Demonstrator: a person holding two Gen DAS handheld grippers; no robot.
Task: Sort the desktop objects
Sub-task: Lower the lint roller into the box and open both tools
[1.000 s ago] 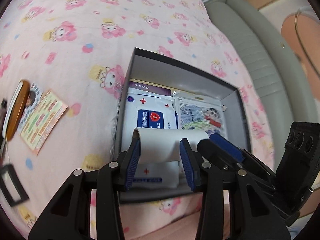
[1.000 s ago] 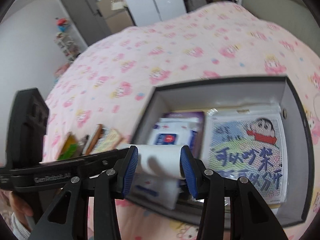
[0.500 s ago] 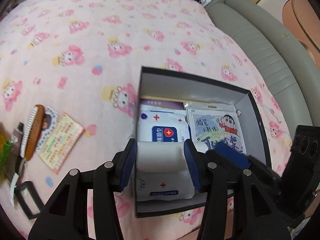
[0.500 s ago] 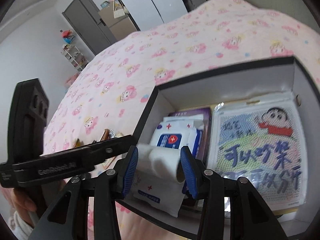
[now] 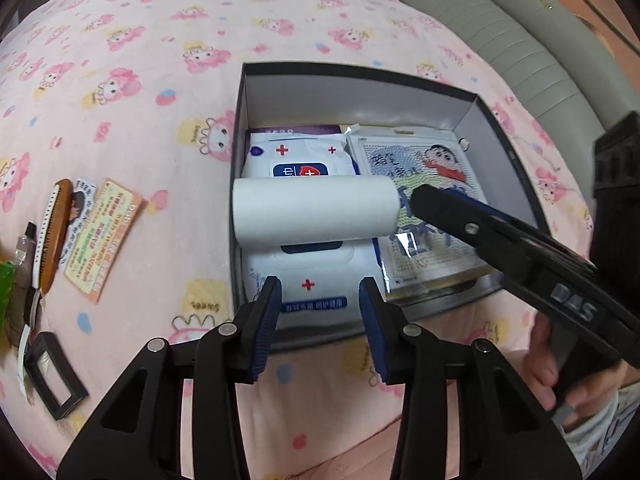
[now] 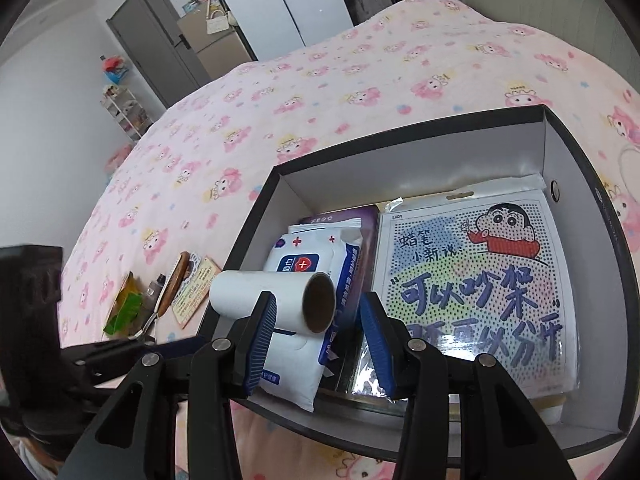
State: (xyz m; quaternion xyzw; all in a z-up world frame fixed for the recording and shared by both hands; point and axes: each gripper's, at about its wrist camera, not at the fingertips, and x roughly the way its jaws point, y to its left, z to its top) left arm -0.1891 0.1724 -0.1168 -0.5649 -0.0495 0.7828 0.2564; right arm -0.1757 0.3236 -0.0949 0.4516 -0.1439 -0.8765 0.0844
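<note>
A white paper roll point(image 5: 312, 212) lies across the wipes pack point(image 5: 308, 280) inside the dark open box point(image 5: 360, 96). Its left end reaches over the box's left rim. My left gripper point(image 5: 320, 300) hangs over the box's near edge, back from the roll. Its jaws are closing with nothing between them. My right gripper point(image 5: 424, 200) comes in from the right, its tips at the roll's right end. In the right wrist view the roll point(image 6: 272, 292) sits just past the fingertips of that gripper point(image 6: 318, 300). A gap shows between the roll's cardboard end and the right pad.
The box point(image 6: 440, 160) also holds a cartoon packet point(image 6: 480, 280) and a purple item point(image 6: 360, 216). On the pink sheet to the left lie a wooden brush point(image 5: 56, 232), printed cards point(image 5: 104, 240), a black frame point(image 5: 52, 376) and a green packet point(image 6: 124, 308). A grey padded edge point(image 5: 520, 60) runs behind.
My left gripper let go of the roll and drew back to the box's near edge. The roll left the right gripper's pads and now rests on the wipes pack.
</note>
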